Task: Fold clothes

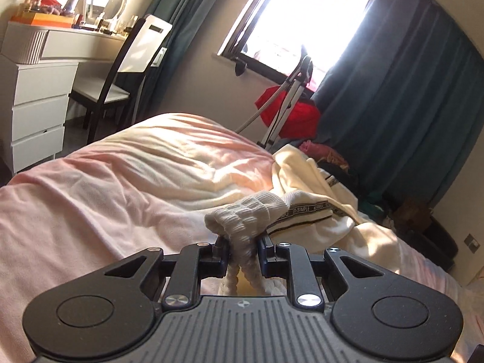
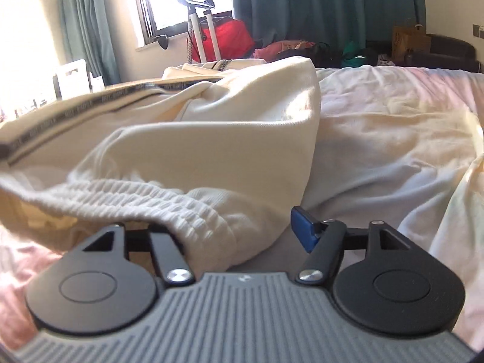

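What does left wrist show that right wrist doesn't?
Left wrist only: the left tongs shut on the ribbed waistband of the cream pants, plus a white dresser and chair.

Right wrist only: the right tongs open, the waistband lying across the gap over the left finger, the blue-padded finger clear; also a brown paper bag.

Both: the cream pants with lettered stripe on the pink bed sheet, window, teal curtains, red bag.

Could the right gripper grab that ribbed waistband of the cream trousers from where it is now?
Probably yes. The right gripper is open, and the ribbed waistband already bulges between its fingers on the pink bedsheet, with nothing blocking.
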The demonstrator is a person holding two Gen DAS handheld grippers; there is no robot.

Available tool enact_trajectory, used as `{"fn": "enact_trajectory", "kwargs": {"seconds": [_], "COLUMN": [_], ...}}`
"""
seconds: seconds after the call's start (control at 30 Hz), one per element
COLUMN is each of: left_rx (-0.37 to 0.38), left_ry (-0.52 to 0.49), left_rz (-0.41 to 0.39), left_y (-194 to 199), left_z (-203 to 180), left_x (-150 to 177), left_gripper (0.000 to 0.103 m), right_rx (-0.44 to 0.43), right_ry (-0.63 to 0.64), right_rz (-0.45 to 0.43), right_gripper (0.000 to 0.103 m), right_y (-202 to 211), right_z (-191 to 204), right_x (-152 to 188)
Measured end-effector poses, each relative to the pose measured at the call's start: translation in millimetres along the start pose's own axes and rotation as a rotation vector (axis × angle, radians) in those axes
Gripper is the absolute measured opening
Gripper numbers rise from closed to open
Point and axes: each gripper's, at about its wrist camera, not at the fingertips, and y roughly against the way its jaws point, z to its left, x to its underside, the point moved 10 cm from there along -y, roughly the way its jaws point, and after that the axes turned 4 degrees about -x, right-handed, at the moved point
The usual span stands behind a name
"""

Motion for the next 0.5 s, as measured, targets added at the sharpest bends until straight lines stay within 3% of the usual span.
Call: {"fn": "enact_trajectory", "kwargs": {"seconds": [0.1, 0.23, 0.3, 0.33, 0.5], "left_rx": [-0.002, -0.008, 0.006, 0.019, 0.055], "left_ry": [0.015, 0.01, 0.022, 0.024, -0.028], "left_rz": [0.016, 0.005, 0.016, 0.024, 0.013], "left_y": [-10.6, -14.2, -14.3, -14.2, -1.3], "left_z": [2.7, -7.5, -12.9, -16.1, -36.7], "left_x": [4.5, 5.3, 9.2, 11.9, 22.8], "left_gripper": [0.021, 0.021, 0.021, 0.021, 0.021], "right_rx": [0.018, 0.001, 0.013, 0.029, 0.118], "right_ry": [0.055, 0.114, 0.111, 0.108, 0.18], "right_rz": [0.047, 0.043, 0.046, 0.048, -0.011], "right_gripper": [0.063, 0.064, 0.05, 0.032, 0.02], "right_y": [-18.5, -24.2, -21.4, -19.2, 7.3], "right_z": [3.6, 10.6, 6.0, 1.9, -7.3], "right_x": [8.9, 4.1, 2.9, 1.9, -12.8]}}
